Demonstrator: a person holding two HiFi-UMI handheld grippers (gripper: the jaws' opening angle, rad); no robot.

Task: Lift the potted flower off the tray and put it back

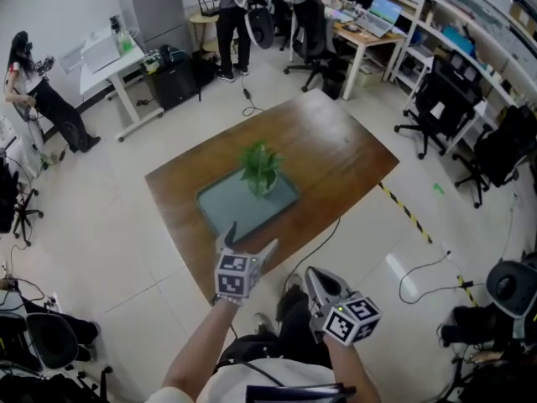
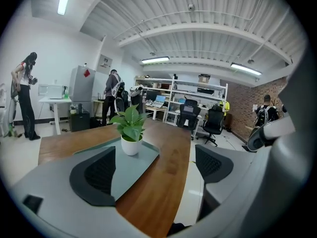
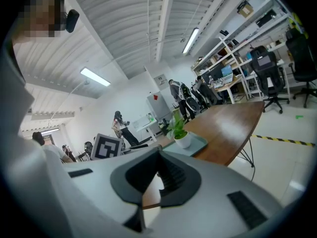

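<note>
Jaws are gaping empty on left gripper (image 2: 156,168), pressing together on right gripper (image 3: 159,175); ahead, potted flower (image 2: 130,133) is sitting on tray (image 2: 146,155), brown tabletop (image 2: 171,177).

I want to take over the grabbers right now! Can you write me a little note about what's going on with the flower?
Left gripper: open, empty, at the near edge of the table, pointing at the flower.
Right gripper: shut, empty, held back off the table.
Potted flower: upright on the tray, neither gripper touching it.
Done: can't tell whether it was lifted already.
To do: grip the pot, lift it, set it back on the tray.
</note>
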